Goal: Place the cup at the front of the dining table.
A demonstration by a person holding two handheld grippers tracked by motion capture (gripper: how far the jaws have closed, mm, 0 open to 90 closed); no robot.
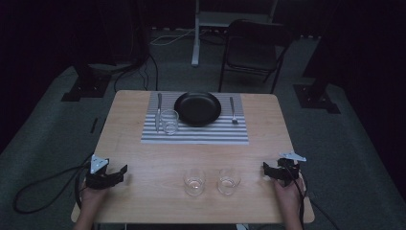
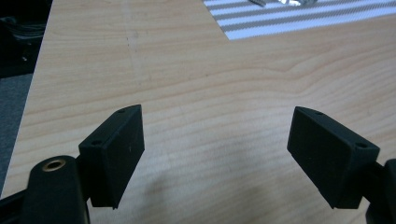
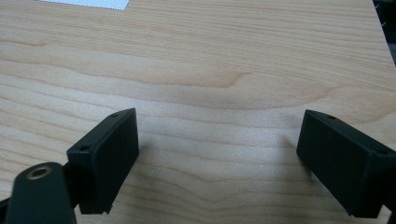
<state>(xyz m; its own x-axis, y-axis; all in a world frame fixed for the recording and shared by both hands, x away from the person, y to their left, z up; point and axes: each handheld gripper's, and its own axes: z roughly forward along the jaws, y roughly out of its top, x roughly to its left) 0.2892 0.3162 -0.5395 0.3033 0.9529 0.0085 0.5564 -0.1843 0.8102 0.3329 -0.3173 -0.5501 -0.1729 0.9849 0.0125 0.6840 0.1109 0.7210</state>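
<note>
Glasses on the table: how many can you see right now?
3. One glass stands on the striped placemat, left of the black plate. Two stand near the front edge: the left one and the right one. None seem hidden.

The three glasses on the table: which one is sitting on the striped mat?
The glass beside the black plate stands on the striped mat; the other two glasses stand on bare wood nearer the person.

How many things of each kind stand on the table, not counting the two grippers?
Glasses: 3
Plate: 1
Knife: 1
Fork: 1
Striped mat: 1
Total: 7
</note>
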